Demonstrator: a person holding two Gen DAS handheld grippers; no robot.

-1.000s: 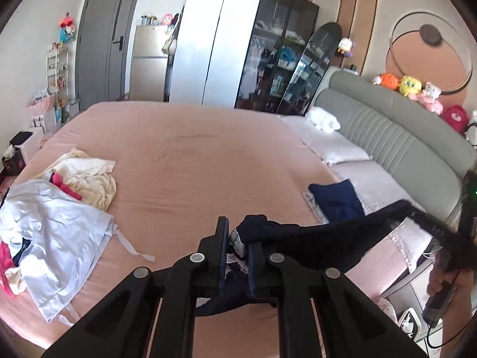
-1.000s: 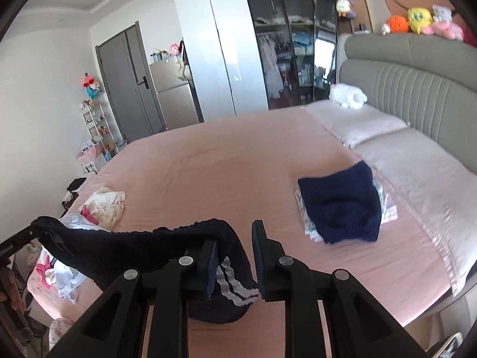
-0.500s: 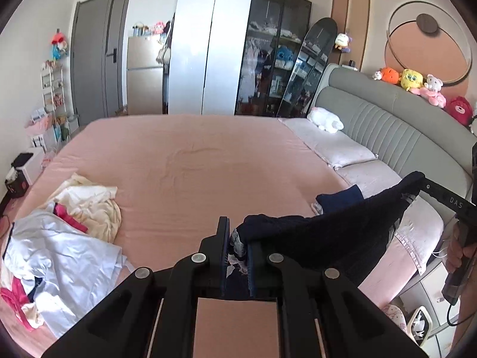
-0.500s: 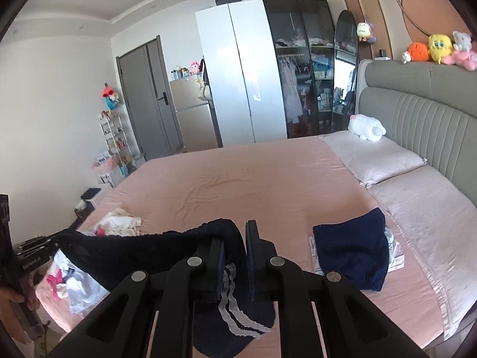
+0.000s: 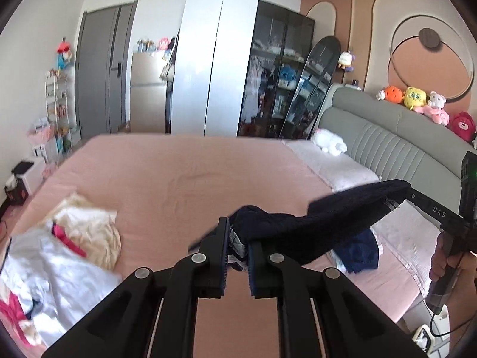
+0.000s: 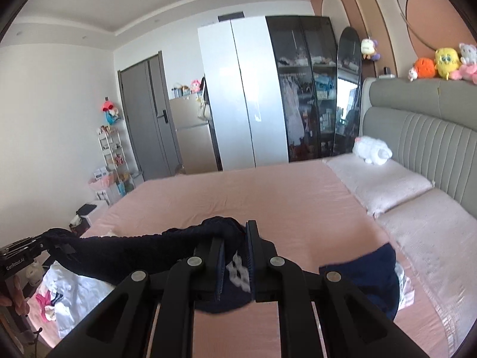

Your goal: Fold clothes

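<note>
both claws, left claw (image 5: 237,249) and right claw (image 6: 235,258), have lifted the pinched navy garment (image 5: 322,223) higher off the bed (image 5: 179,185), taut and ready to lay flat.

A: Where's the garment (image 5: 337,223)?
B: Stretched above the bed (image 5: 184,185), between the left gripper (image 5: 237,246) and right gripper (image 6: 235,258).
A: And around it?
B: Clothes pile (image 5: 59,247) on the bed's left, folded stack (image 6: 372,280) right, near the pillows (image 6: 378,185). Wardrobe (image 5: 214,68) behind.
</note>
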